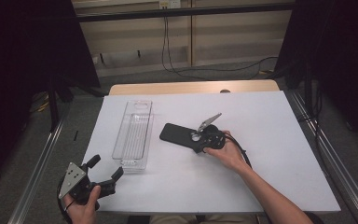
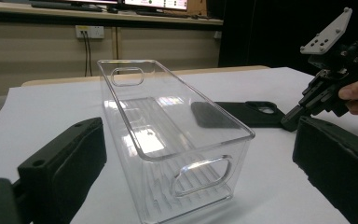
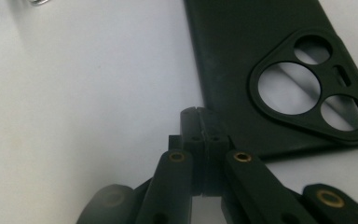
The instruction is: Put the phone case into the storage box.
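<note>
While right tool [image 3: 200,126] sits closed at black phone case [image 3: 261,60] edge, left tool [image 1: 105,170] gapes near clear bin [image 1: 133,135] on desk [image 1: 261,186].

- What is that big flat white thing?
- A white sheet [image 1: 270,154] on a wooden table [image 1: 191,87], in the middle of the frame.
- And up at the top?
- Black cables [image 1: 168,51] hang down a tan wall. Dark curtains [image 1: 23,56] fill the upper left and upper right. A wall socket [image 2: 89,31] sits upper left.
</note>
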Tool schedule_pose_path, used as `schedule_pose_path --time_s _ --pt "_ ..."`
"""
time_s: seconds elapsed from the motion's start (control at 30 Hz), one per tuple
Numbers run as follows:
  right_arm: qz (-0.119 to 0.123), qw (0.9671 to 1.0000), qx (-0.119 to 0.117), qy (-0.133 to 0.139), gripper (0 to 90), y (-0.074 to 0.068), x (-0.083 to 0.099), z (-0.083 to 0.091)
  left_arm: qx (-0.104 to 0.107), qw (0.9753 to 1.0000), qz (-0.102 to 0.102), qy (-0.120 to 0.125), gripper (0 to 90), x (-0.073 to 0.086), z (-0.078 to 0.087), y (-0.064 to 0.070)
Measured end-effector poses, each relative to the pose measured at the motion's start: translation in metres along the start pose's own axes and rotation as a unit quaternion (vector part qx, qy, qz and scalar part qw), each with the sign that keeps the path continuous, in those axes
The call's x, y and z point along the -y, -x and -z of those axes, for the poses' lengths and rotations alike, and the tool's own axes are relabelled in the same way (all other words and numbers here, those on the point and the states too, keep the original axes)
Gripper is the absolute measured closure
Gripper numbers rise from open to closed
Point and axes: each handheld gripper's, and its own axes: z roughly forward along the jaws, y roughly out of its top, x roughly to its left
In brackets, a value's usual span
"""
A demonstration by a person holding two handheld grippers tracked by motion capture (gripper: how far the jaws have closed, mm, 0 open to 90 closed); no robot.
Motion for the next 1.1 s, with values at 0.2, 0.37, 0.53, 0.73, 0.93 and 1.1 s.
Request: schedule_pose_path --time_s 0.2,0.37,0.53,0.73,0.93,1.1 --pt "-0.005 1.0 0.001 -0.006 90.0 0.004 0.001 0.002 0.005 1.0 -0.002 -0.004 2.8 0.0 0.0 -0.001" --pt "-0.007 0.9999 0.008 0.001 90.0 0.011 0.001 0.004 0.004 1.0 -0.002 -0.003 2.8 0.0 0.0 -0.001" --pt "-0.013 0.9998 0.008 0.009 90.0 0.016 0.002 0.004 0.004 1.0 -0.003 -0.003 2.8 0.0 0.0 -0.001" --pt "-0.018 0.9996 0.022 0.0 90.0 0.02 0.001 0.006 0.003 1.0 -0.005 -0.004 2.8 0.0 0.0 0.0" --pt "-0.027 0.9992 0.028 0.011 90.0 0.024 0.002 0.006 0.003 1.0 0.0 -0.003 2.8 0.001 0.001 -0.002" --pt "-0.028 0.999 0.033 0.015 90.0 0.025 0.002 0.006 0.001 1.0 -0.004 -0.001 2.9 -0.001 0.001 -0.001"
